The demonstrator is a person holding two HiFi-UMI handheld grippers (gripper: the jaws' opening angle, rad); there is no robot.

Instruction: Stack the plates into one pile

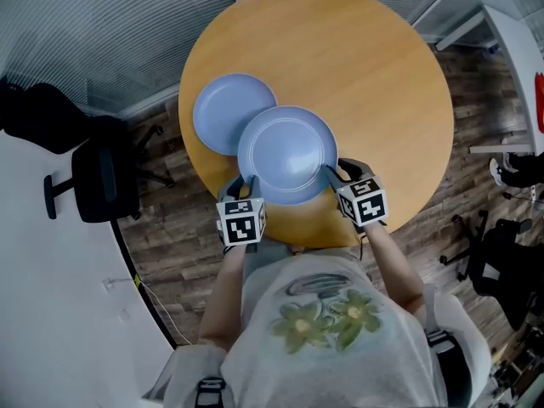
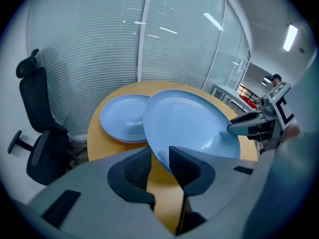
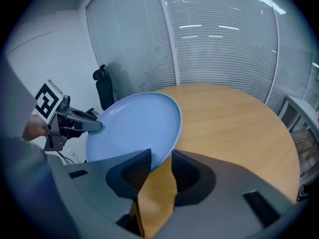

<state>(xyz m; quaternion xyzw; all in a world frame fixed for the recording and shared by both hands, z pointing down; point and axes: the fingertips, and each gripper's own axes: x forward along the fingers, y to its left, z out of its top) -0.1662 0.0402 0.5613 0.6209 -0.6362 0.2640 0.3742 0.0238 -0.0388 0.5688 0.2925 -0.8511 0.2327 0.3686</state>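
Note:
Two light blue plates are on or over the round wooden table [image 1: 365, 83]. One plate [image 1: 223, 109] [image 2: 122, 119] lies flat at the table's left side. The other plate [image 1: 287, 153] [image 2: 192, 126] [image 3: 134, 126] hangs just above the table's near edge, and its left part overlaps the flat one. My left gripper [image 1: 246, 185] [image 2: 159, 164] is shut on its near-left rim. My right gripper [image 1: 335, 175] [image 3: 160, 168] is shut on its near-right rim. Each gripper view shows the opposite gripper at the plate's far edge.
A black office chair [image 1: 95, 177] [image 2: 36, 133] [image 3: 103, 87] stands left of the table. Another dark chair [image 1: 501, 266] and a white desk [image 1: 520, 49] are at the right. Window blinds [image 2: 99, 49] run behind the table. The table's far and right parts [image 3: 234, 118] are bare wood.

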